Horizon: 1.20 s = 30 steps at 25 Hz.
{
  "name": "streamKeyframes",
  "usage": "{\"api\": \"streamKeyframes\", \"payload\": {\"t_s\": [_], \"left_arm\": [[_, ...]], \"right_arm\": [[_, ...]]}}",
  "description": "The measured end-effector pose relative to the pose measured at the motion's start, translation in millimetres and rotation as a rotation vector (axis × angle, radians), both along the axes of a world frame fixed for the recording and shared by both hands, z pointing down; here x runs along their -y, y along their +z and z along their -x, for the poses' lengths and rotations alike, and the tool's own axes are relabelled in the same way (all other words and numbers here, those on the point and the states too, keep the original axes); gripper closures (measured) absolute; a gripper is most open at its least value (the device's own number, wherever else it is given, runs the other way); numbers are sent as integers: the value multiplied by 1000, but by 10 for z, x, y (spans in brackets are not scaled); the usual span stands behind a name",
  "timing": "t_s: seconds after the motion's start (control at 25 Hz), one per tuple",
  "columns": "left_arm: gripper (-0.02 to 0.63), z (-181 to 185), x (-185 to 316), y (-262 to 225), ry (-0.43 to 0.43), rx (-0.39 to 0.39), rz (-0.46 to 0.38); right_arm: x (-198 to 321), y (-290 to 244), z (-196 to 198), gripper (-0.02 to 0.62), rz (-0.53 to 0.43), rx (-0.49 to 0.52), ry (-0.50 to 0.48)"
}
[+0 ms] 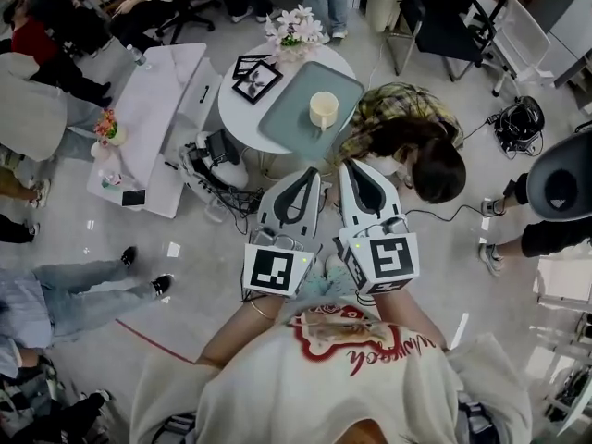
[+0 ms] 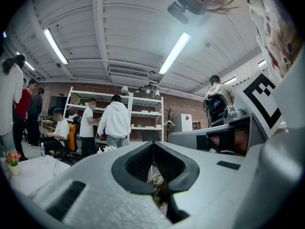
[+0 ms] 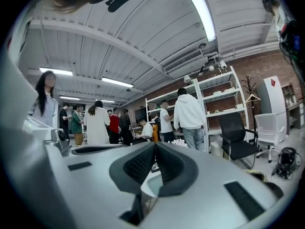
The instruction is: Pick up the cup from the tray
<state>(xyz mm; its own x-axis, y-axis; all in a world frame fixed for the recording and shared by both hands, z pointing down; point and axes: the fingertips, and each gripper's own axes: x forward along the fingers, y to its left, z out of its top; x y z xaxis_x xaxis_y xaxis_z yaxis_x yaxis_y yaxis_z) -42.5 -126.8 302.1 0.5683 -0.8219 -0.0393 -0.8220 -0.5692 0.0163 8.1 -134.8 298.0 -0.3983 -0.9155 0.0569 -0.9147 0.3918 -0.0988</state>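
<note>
The cream-coloured cylindrical cup [image 1: 324, 109] stands upright near the middle of the grey-green rectangular tray [image 1: 282, 123]. The tray lies on the small round white surface [image 1: 239, 118] in the upper centre of the head view. To the upper left of the tray, on the same surface, are two black picture frames [image 1: 255, 76]. A bunch of white flowers [image 1: 296, 28] stands at the top edge of the surface.

The left tongs [image 1: 312, 172] and the right tongs [image 1: 344, 166] sit side by side in the lower centre of the frame. Their tips point up the frame toward the tray, and both are well apart from the cup. Each carries a cube with a black-and-white square marker at its near end.

Both tongs are clenched with nothing in them. In the left gripper view the ribbed black pads [image 2: 139, 162] meet at their tips around mid-frame, and in the right gripper view the pads [image 3: 138, 165] meet in the same way.

A person in a yellow-and-black plaid shirt [image 1: 398, 118] crouches just to the right of the round surface. At the left of the frame stands a long white table [image 1: 157, 100] with a small pot of pink flowers [image 1: 106, 128] on its near end. A tangle of black cables [image 1: 217, 169] lies on the pale floor between this table and the tongs. A black office chair [image 1: 444, 17] stands in the upper right.
</note>
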Motion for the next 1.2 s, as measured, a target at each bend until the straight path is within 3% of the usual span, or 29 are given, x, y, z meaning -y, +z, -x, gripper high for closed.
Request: {"api": "streamKeyframes", "payload": {"t_s": [0.12, 0.44, 0.64, 0.76, 1.0, 1.2], "left_arm": [[591, 34, 113, 126, -21, 22, 7], [592, 6, 379, 193, -59, -9, 14], [592, 134, 472, 373, -100, -15, 29], [592, 206, 484, 493, -121, -9, 35], [592, 358, 484, 857, -143, 4, 81], [591, 438, 453, 1223, -145, 24, 144]], "right_arm": [[104, 66, 18, 574, 22, -7, -20], [462, 348, -50, 574, 69, -41, -13], [877, 974, -102, 566, 134, -73, 77], [1180, 1425, -42, 455, 169, -85, 100], [1818, 2488, 47, 448, 297, -103, 165], [2085, 2981, 59, 448, 376, -128, 201]]}}
